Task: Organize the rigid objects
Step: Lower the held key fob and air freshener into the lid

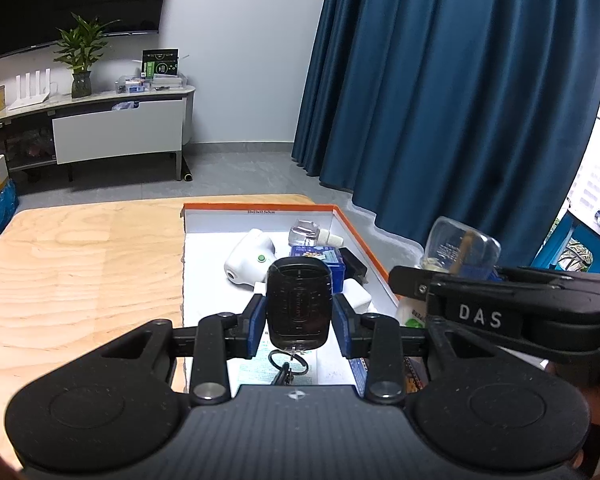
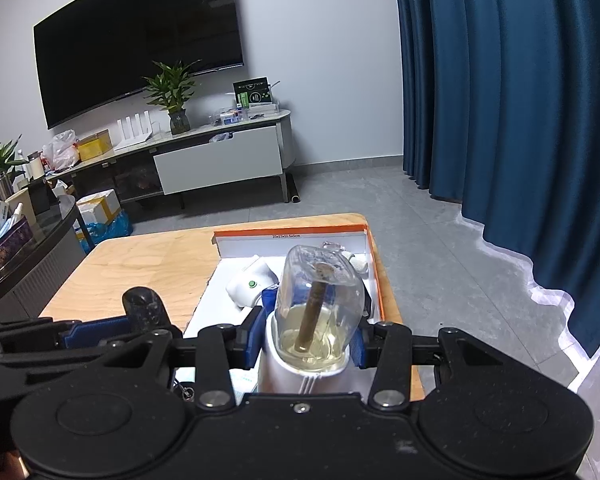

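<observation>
1. Pinching a dark, ribbed key fob (image 1: 299, 304) between its blue pads, the left claw (image 1: 299, 320) holds it upright over the near part of the orange-rimmed box (image 1: 364, 236), which sits toward the right edge of the wooden bench (image 1: 80, 264). A key ring (image 1: 288, 362) dangles under the fob. Inside the box lie a white thermometer-like device (image 1: 248, 258), a small clear bottle (image 1: 306, 232), a blue tin (image 1: 324, 260) and a white adapter (image 1: 356, 298). The right claw's body enters from the right, carrying a clear glass bottle (image 1: 460, 246).

2. From the right wrist, the right claw (image 2: 308, 340) is clamped on a white-based liquid refill (image 2: 312, 320), its clear bottle holding yellowish fluid and a brown wick, above the box (image 2: 374, 280) near the bench's (image 2: 140, 272) right edge. The left claw's arm shows at the lower left with the dark fob (image 2: 142, 304).
</observation>
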Tool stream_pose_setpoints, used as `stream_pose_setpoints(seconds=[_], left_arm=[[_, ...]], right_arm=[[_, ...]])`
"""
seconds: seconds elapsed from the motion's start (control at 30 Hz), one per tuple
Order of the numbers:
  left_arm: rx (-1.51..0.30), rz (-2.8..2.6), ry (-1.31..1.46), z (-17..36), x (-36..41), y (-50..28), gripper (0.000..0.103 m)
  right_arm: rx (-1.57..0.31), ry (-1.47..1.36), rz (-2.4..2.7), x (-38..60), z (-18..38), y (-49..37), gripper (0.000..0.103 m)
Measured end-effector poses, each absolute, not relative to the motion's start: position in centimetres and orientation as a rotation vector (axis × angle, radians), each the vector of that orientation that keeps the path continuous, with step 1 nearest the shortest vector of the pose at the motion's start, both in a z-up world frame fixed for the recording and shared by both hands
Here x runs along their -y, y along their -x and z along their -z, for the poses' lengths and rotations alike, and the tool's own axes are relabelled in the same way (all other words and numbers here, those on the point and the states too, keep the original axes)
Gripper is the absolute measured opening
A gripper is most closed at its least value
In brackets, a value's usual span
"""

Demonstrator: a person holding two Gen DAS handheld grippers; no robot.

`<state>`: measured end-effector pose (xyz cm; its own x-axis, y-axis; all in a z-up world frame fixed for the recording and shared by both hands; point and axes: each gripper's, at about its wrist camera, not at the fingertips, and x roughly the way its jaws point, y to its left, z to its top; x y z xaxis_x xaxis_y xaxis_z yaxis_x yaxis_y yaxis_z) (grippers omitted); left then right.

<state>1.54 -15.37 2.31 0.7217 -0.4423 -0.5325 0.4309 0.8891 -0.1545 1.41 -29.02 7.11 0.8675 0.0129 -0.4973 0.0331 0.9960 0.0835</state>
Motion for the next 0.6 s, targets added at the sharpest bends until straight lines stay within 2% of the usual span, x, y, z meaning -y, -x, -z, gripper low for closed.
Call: stream_pose_setpoints(seconds=[0.6], left_arm=[[-0.615, 0.525, 0.005, -1.3, 16.9, -2.4, 0.036]], right_arm=[[-0.581, -0.084, -0.003, 29.5, -6.6, -4.2, 0.051]])
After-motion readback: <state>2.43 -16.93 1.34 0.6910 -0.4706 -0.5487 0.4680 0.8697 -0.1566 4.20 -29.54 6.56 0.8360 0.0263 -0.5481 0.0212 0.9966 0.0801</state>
